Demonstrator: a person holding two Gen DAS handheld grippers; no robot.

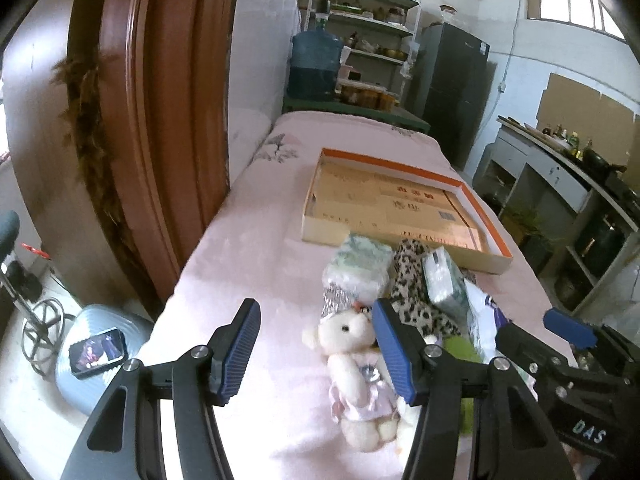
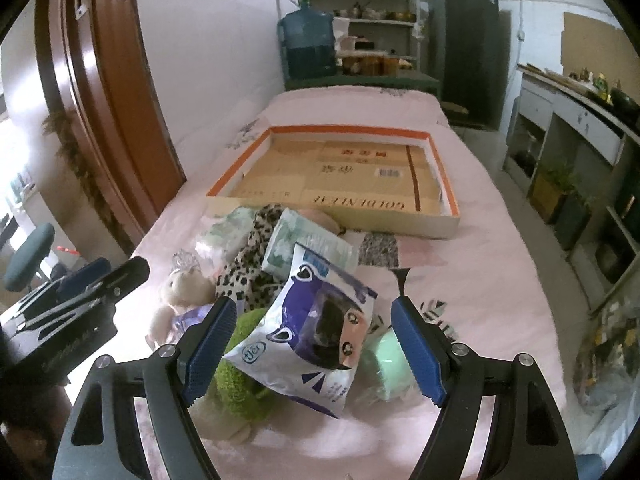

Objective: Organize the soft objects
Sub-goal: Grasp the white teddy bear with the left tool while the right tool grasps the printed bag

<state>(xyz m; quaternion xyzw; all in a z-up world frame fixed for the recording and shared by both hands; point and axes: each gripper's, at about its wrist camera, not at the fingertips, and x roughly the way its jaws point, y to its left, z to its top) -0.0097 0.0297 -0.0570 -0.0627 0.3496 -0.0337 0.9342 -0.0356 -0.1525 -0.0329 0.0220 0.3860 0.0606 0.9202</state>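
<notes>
A pile of soft things lies on the pink bed. In the left wrist view a white teddy bear [image 1: 352,364] in a pink dress lies between the fingers of my open left gripper [image 1: 316,344], with a leopard-print cloth [image 1: 416,280] and tissue packs [image 1: 360,264] behind. In the right wrist view my open right gripper [image 2: 314,342] straddles a purple-and-white plastic pack [image 2: 316,332], above a green plush toy [image 2: 244,380] and a mint-green pack [image 2: 384,360]. A shallow orange-rimmed cardboard tray [image 2: 444,172] lies beyond the pile, holding nothing.
A brown wooden door frame [image 1: 152,120] stands left of the bed. A phone [image 1: 98,352] rests on a pale blue stool beside the bed. A water jug [image 2: 306,40], shelves and a dark fridge [image 2: 464,40] stand past the bed's far end. Cabinets [image 2: 568,140] line the right.
</notes>
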